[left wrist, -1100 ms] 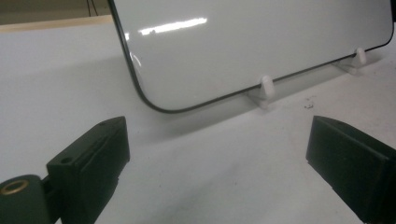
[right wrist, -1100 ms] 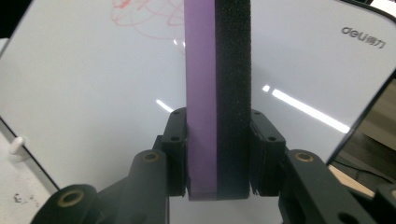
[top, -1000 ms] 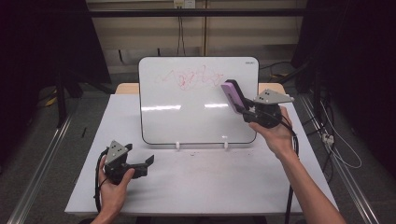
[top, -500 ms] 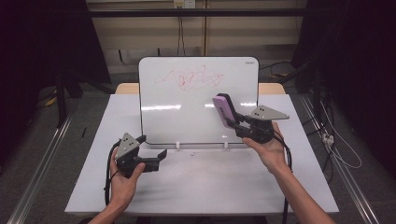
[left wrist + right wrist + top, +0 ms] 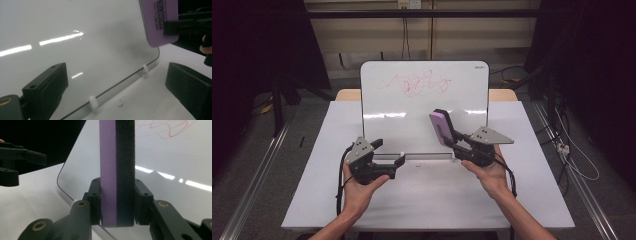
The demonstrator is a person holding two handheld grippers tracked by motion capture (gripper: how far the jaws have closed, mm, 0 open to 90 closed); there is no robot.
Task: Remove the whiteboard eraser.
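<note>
Your right gripper (image 5: 451,143) clamps the purple foam-backed eraser (image 5: 441,127) before the white upright whiteboard (image 5: 424,107), left gripper (image 5: 388,156) gaping empty; next, raise it to the red scribble (image 5: 420,83)

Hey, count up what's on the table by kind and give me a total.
Whiteboard: 1
Eraser, purple with black felt: 1
Hand-held gripper: 2, the left hand-held gripper and the right hand-held gripper
Total: 4

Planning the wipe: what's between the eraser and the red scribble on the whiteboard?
Bare white board: in the high view, nothing lies between the eraser and the red scribble on the whiteboard.
</note>
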